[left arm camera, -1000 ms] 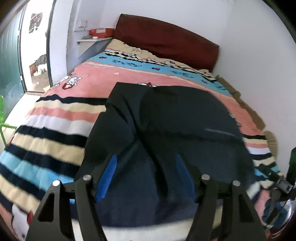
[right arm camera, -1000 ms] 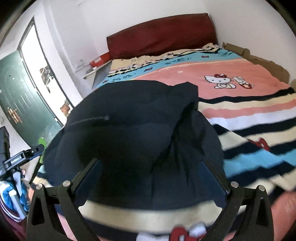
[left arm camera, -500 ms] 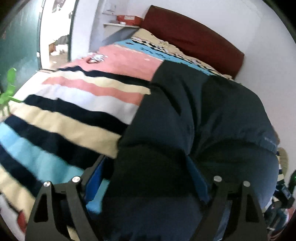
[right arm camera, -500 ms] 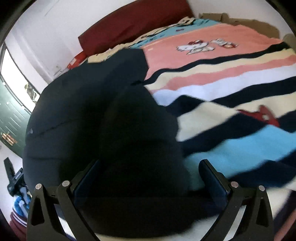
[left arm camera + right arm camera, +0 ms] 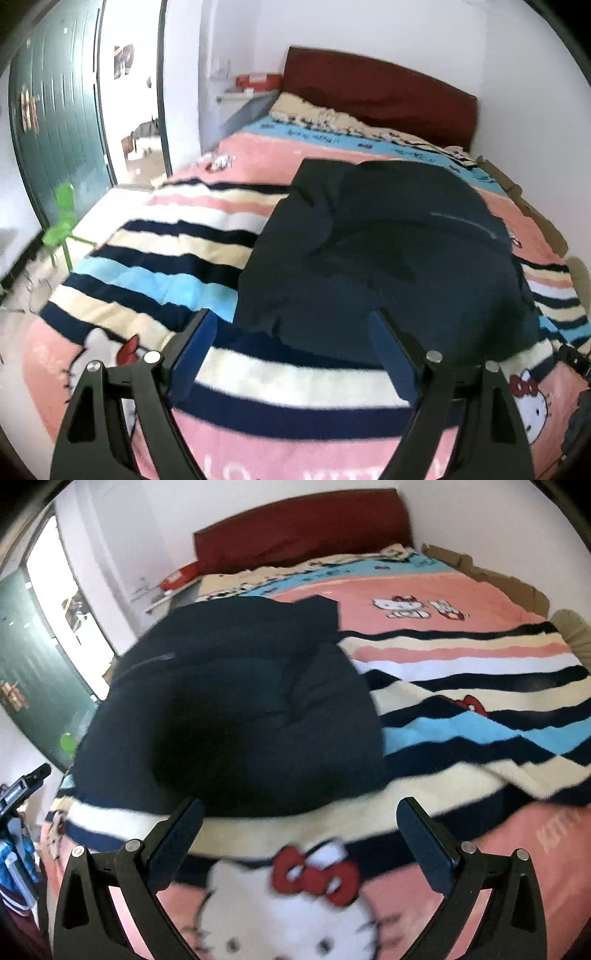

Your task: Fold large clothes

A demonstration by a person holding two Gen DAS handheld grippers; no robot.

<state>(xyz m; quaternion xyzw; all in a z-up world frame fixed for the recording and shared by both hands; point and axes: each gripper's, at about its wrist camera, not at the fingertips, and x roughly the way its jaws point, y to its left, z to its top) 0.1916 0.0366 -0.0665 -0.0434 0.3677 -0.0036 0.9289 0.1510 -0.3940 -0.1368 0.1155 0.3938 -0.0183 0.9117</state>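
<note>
A large dark navy garment lies bunched and folded over on the striped cartoon-cat blanket of the bed. My left gripper is open, its blue pads wide apart just in front of the garment's near edge, with nothing between them. In the right wrist view the same garment sits left of centre. My right gripper is open too, hovering over the blanket short of the garment's near hem, holding nothing.
A dark red headboard stands against the white wall. A green door and a green plastic chair are left of the bed. Cardboard lines the bed's far side. A tripod clamp stands near the bed's foot.
Both grippers have pulled back from the garment toward the foot of the bed. The left jaws widened and let the cloth go; the garment now lies free on the blanket.
</note>
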